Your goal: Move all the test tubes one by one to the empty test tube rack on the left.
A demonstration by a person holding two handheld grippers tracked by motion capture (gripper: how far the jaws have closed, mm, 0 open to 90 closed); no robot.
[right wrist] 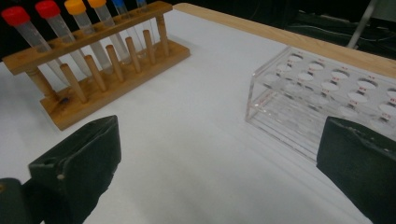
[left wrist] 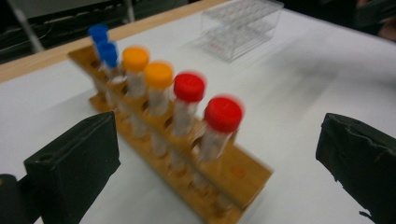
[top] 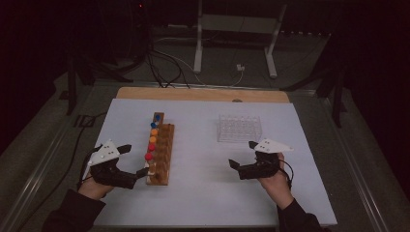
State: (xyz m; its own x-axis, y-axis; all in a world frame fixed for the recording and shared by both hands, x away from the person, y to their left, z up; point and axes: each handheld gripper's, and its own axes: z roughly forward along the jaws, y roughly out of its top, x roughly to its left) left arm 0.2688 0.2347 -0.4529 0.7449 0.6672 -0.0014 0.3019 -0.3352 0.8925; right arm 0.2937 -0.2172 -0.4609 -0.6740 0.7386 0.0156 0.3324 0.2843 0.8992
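Your left gripper (top: 137,161) stands wide open with nothing between its jaws, at the lower left of the high view beside the wooden rack (top: 161,153). The red-capped tube (left wrist: 218,125) nearest you looks light, slick and breakable: take it just under the cap, gently. Your right gripper (top: 243,154) is open too, near the clear rack (top: 239,128).

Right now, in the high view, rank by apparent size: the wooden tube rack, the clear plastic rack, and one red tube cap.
1. Wooden tube rack and clear plastic rack: similar in area, too close to rank.
2. Red tube cap: smallest by far.
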